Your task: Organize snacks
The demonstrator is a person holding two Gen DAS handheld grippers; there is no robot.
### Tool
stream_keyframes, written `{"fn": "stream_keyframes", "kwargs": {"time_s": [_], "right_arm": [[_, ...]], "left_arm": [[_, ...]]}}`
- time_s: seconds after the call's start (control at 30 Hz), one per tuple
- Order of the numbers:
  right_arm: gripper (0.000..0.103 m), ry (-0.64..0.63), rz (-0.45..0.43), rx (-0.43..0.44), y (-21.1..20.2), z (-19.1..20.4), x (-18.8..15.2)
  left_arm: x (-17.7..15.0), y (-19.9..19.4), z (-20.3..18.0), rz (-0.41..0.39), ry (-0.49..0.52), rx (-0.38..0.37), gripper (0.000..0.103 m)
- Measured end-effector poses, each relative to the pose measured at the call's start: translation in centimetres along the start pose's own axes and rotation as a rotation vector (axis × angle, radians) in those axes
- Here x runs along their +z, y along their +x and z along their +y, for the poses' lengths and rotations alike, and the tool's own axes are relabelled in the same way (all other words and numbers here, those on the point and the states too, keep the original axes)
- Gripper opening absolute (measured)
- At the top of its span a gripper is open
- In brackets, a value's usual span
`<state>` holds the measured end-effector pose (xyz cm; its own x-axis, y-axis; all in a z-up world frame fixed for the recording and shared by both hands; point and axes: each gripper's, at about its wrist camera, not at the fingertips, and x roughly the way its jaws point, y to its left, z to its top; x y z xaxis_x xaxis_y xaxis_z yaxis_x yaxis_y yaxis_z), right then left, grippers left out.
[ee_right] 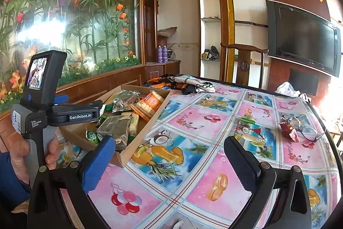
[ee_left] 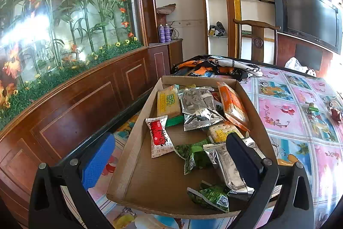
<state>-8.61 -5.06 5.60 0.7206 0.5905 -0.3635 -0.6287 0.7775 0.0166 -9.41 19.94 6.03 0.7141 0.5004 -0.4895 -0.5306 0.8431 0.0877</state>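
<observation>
- we see the table (ee_right: 193,164), covered with a pink and blue fruit-print cloth, filling the lower part of both views.
- a shallow cardboard tray (ee_left: 137,143) sits at the table's left edge, next to the wood panelling; the snacks lie loose inside it.
- in the tray, far end: a yellow cracker pack (ee_left: 168,103), a silver pouch (ee_left: 198,108) and an orange pack (ee_left: 232,107) leaning on the right wall.
- nearer us: a red-and-white bar (ee_left: 159,136), a green candy (ee_left: 193,156), a long silver pack (ee_left: 227,166) and a second green candy (ee_left: 211,196) at the near wall.
- our left gripper (ee_left: 171,166) hangs over the tray with its jaws wide apart, holding nothing; the dark finger is over the long silver pack, the blue one outside the tray's left wall.
- our right gripper (ee_right: 169,164) hovers above bare cloth to the tray's right, jaws wide apart, holding nothing.
- a hand (ee_right: 32,156) grips the left tool's handle in the right view.
- well apart on the table's right lie a red wrapped sweet (ee_right: 289,131), glasses (ee_right: 308,129) touching it, and a small green wrapper (ee_right: 248,121).
</observation>
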Motion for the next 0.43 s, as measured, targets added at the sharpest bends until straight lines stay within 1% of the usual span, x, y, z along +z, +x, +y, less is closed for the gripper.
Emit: {"fn": "stream_keyframes", "kwargs": {"time_s": [0.27, 0.3, 0.37, 0.43], "right_arm": [[0.103, -0.006, 0.007, -0.010, 0.13, 0.00, -0.09], [0.103, -0.006, 0.007, -0.012, 0.11, 0.02, -0.09], [0.103, -0.006, 0.009, -0.013, 0.16, 0.02, -0.08], [0.103, -0.006, 0.013, -0.014, 0.25, 0.01, -0.11]], "left_arm": [[-0.04, -0.03, -0.11, -0.012, -0.004, 0.010, 0.103], [-0.08, -0.02, -0.19, -0.011, -0.001, 0.016, 0.103], [-0.17, -0.13, -0.39, -0.022, 0.011, 0.054, 0.103], [-0.21, -0.38, -0.38, -0.038, 0.010, 0.056, 0.103]]}}
